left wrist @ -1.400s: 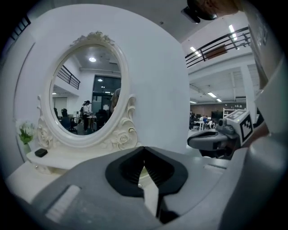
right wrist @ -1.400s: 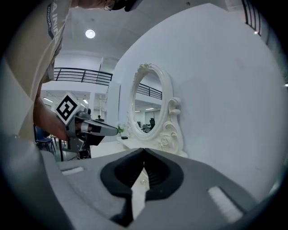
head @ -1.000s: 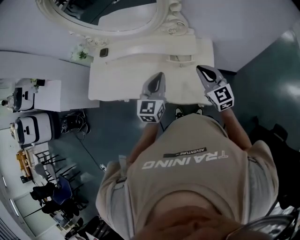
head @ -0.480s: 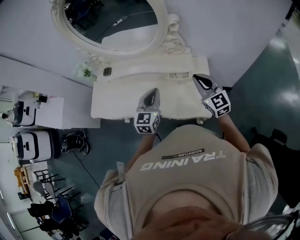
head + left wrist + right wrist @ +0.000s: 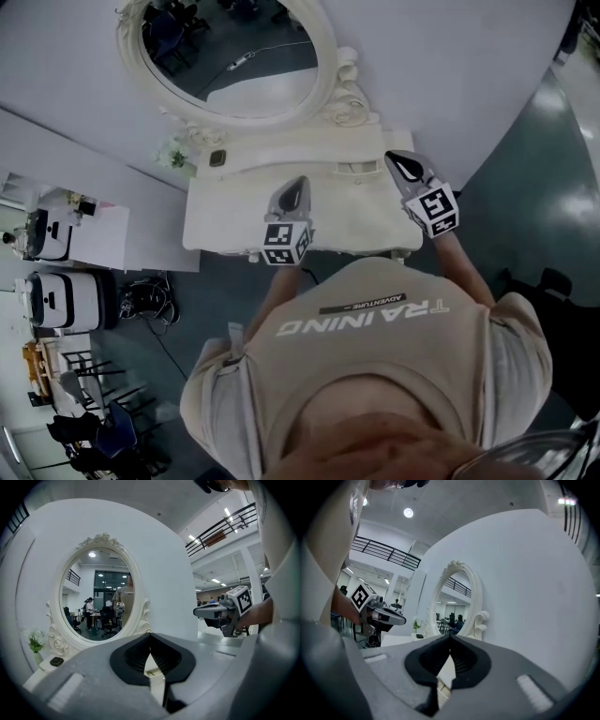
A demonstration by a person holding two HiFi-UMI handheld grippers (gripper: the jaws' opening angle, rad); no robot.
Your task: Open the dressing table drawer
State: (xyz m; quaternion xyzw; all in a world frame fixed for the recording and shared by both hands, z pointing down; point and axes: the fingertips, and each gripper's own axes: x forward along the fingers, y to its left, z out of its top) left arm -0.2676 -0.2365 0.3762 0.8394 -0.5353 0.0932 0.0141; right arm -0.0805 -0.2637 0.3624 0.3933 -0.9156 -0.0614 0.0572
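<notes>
Left gripper (image 5: pixel 296 186) and right gripper (image 5: pixel 400 161) both clenched, empty, over the dressing table (image 5: pixel 216 220) at upper centre of head view; likely drawer pull (image 5: pixel 360 168) just left of right tip, so I'd pinch there, expecting light, stiff, sliding wood.

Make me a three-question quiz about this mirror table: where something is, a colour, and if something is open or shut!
1. Where is the little plant? A left of the mirror; B right of it; C on the floor.
2. What colour is the dressing table? A black; B white; C red.
3. The left hand-held gripper is: A wide open; B shut; C holding a cup.
Answers: 1 A, it stands by the mirror's left edge. 2 B, its top is white. 3 B, its jaws meet, nothing between.
</notes>
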